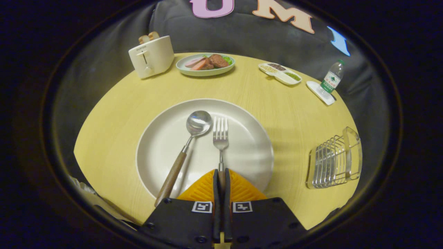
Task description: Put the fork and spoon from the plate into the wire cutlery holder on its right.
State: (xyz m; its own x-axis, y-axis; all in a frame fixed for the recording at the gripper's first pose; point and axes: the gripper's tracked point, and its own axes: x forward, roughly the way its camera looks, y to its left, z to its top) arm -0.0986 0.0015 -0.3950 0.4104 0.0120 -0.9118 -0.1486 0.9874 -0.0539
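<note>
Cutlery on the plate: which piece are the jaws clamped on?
The fork: its handle runs between the closed jaws of the gripper. The spoon lies free beside it on the plate, wooden handle untouched.

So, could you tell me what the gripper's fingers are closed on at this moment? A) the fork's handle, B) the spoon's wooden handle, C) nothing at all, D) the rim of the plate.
A: the gripper has both fingers pressed together on the handle of the fork, while the spoon lies free beside it on the plate.
</note>
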